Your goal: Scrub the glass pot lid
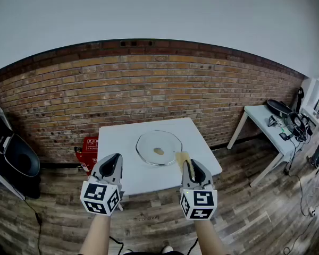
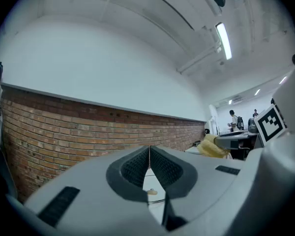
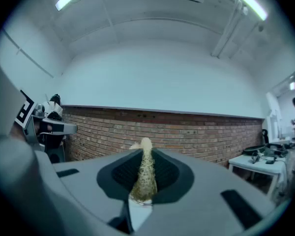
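Observation:
The glass pot lid (image 1: 159,147) lies flat on the white table (image 1: 122,163), its small knob (image 1: 158,151) in the middle. Through the left gripper's jaws the lid's knob (image 2: 152,192) shows low down. My left gripper (image 1: 112,162) hovers over the table's near left part, shut with nothing in it; its pads (image 2: 137,165) meet. My right gripper (image 1: 190,167) hangs over the near right part, just right of the lid, shut on a yellowish scrub sponge (image 1: 183,160). The squeezed sponge (image 3: 144,173) stands up between the right pads.
A brick wall (image 1: 149,84) runs behind the table. A red box (image 1: 88,150) sits on the floor at the table's left. A black chair (image 1: 16,161) stands far left. A second white table (image 1: 274,129) with cables and gear stands at the right.

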A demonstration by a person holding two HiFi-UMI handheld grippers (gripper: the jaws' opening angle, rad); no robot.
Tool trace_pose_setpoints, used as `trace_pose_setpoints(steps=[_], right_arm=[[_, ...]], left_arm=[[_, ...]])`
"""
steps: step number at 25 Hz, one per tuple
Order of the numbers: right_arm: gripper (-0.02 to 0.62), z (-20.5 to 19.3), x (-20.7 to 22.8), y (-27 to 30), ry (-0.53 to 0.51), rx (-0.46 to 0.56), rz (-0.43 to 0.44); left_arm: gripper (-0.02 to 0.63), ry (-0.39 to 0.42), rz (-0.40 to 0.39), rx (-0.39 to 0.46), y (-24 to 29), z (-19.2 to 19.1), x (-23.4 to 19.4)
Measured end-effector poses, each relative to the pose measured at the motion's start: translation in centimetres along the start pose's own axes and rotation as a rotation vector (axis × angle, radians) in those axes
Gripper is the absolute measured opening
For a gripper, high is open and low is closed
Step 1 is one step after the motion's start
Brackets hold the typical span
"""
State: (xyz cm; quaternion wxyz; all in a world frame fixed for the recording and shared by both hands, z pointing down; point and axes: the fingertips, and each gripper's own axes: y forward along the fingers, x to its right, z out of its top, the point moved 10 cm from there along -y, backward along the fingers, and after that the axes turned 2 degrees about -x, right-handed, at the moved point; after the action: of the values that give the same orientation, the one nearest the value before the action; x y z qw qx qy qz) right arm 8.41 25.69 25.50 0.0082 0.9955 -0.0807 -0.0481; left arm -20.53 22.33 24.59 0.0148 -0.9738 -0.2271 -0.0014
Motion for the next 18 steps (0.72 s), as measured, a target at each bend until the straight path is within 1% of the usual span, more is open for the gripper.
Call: trace_pose_setpoints(steps=[11,18], right_arm=[[0.057,-0.4,0.8,0.3,0.001,0.002,0.001],[0.058,-0.8,1.7,0.3,0.034,0.017,-0.004]], left_arm=[[0.012,-0.006,0.011,-0.009,0.5,-0.5,0.3],[0.012,-0.001,0.005,-0.007,1.2,-0.6,0.7]])
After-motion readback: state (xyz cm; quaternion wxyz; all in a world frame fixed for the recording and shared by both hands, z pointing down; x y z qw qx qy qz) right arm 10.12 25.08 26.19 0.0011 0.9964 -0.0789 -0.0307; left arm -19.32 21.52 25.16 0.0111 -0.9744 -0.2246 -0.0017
